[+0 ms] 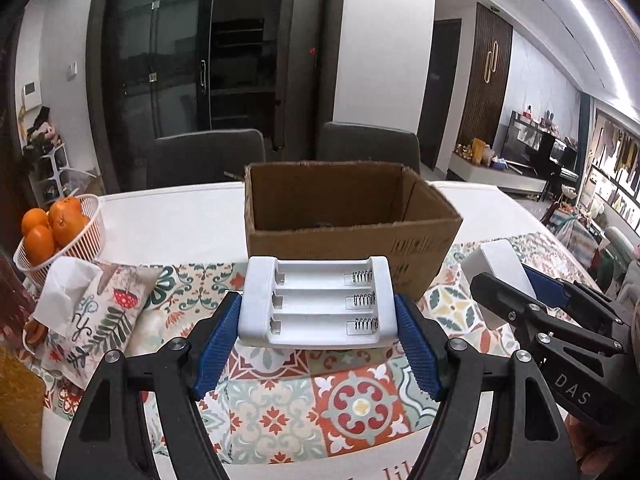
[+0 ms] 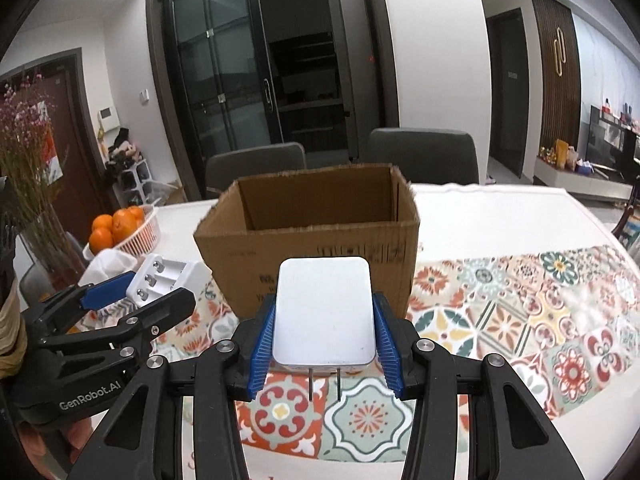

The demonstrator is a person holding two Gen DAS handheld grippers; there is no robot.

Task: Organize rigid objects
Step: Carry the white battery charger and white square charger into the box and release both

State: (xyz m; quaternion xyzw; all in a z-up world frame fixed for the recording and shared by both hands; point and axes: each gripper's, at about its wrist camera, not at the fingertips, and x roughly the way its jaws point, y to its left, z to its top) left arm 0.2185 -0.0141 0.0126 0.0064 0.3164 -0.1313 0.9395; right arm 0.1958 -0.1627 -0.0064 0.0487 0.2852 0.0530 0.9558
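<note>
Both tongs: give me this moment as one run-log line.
left tongs: shut on battery charger | right tongs: shut on plug adapter | both held short of open cardboard box | nothing dropped in yet

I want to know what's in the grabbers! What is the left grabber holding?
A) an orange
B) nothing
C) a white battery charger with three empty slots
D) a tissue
C: the left grabber has its blue pads pressed on both sides of the white battery charger, whose three slots with springs are empty, in front of the cardboard box.
</note>
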